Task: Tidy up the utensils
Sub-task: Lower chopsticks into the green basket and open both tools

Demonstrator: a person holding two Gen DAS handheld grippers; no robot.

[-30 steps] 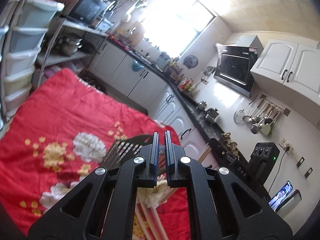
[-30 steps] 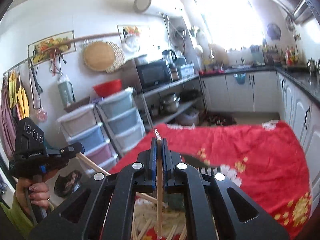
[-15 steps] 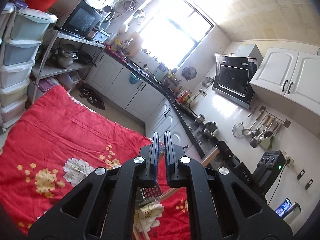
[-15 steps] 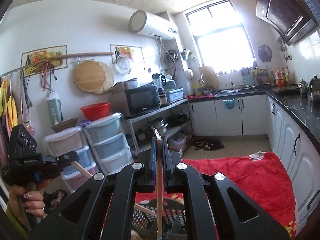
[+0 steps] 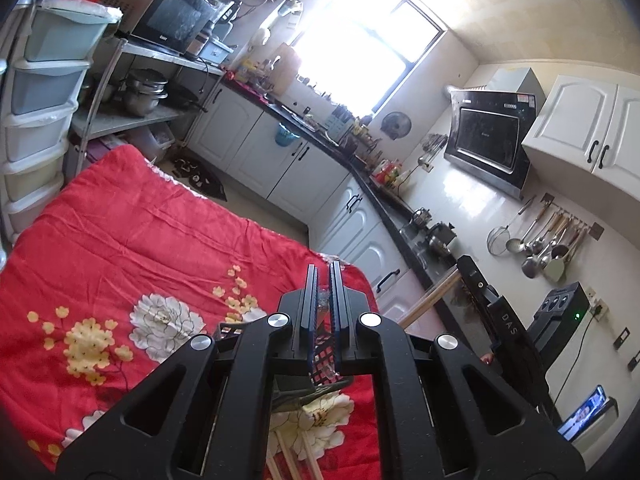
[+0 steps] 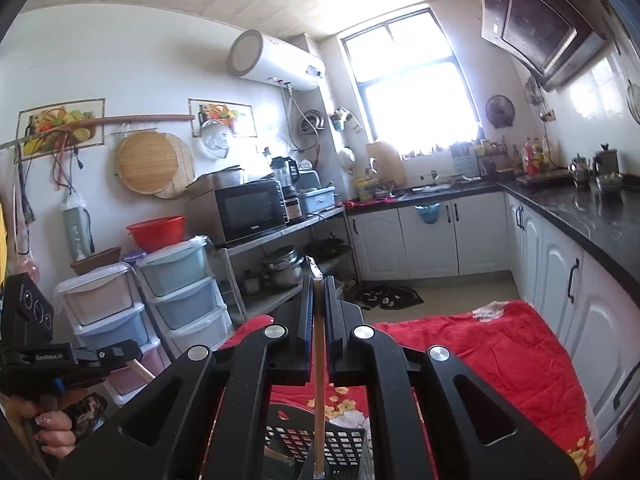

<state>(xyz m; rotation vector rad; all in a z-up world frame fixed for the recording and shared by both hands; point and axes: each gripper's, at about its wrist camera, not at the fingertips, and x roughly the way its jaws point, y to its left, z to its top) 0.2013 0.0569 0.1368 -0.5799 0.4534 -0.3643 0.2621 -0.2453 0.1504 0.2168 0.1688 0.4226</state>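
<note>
My right gripper (image 6: 319,280) is shut on a wooden chopstick (image 6: 319,360) that runs lengthwise between its fingers, tip up. Below it stands a black perforated utensil basket (image 6: 344,444) on a red floral cloth (image 6: 500,352). At the far left a person's hand (image 6: 52,428) holds my left gripper (image 6: 134,350), shut on another chopstick (image 6: 142,370) that slants down to the right. In the left wrist view my left gripper (image 5: 324,270) has its jaws nearly together above the basket (image 5: 324,356). Loose chopsticks (image 5: 292,460) lie on the cloth (image 5: 120,260) beneath. The right gripper (image 5: 466,264) shows at the right.
Stacked plastic drawers (image 6: 176,292) and a metal shelf with a microwave (image 6: 248,208) stand beyond the cloth's far left edge. White cabinets under a black counter (image 6: 580,216) run along the right side. Floor with a dark mat (image 6: 388,294) lies past the cloth.
Both views have swung up and away from the cloth, so the basket and loose chopsticks sit lower in frame. Both grippers stay shut on their chopsticks.
</note>
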